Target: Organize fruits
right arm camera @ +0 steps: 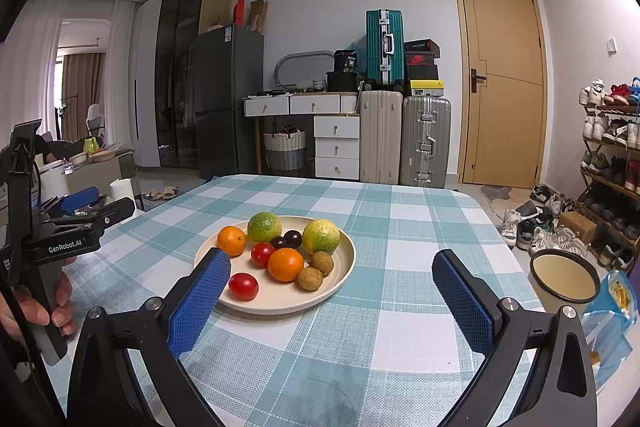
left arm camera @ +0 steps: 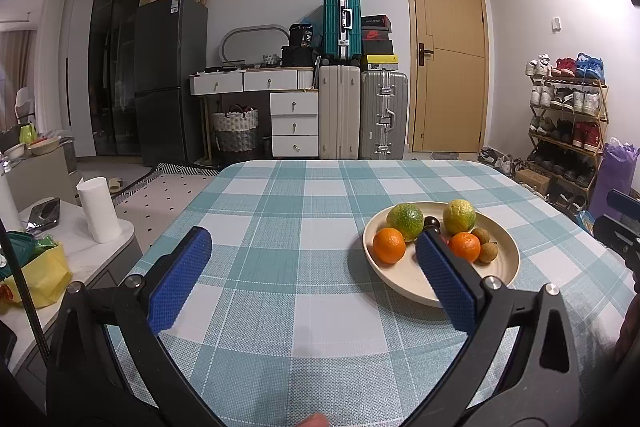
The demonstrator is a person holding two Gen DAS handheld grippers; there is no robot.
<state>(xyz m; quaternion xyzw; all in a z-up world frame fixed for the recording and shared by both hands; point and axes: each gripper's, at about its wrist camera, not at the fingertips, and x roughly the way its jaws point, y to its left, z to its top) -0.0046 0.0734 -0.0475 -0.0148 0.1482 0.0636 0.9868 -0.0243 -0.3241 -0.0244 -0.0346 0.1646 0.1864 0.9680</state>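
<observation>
A cream plate point(right arm camera: 340, 267) sits mid-table, holding two oranges point(right arm camera: 285, 264), two green-yellow citrus point(right arm camera: 321, 236), two red tomatoes point(right arm camera: 243, 286), two dark plums point(right arm camera: 293, 238) and two brown longans point(right arm camera: 310, 278). The plate also shows in the left wrist view point(left arm camera: 508, 259), where the left gripper's right finger hides part of it. My left gripper point(left arm camera: 312, 247) is open and empty, above the cloth left of the plate. My right gripper point(right arm camera: 331, 269) is open and empty, in front of the plate, its left finger overlapping the rim. The left gripper's body point(right arm camera: 68, 227) shows at left, held by a hand.
The table has a teal checked cloth point(right arm camera: 400, 347). A cream bowl point(right arm camera: 564, 277) and a blue snack bag point(right arm camera: 608, 311) lie off the table's right edge. A side table with a paper roll point(left arm camera: 98, 209) and a yellow bag point(left arm camera: 44, 275) stands left. Suitcases, drawers and a shoe rack stand beyond.
</observation>
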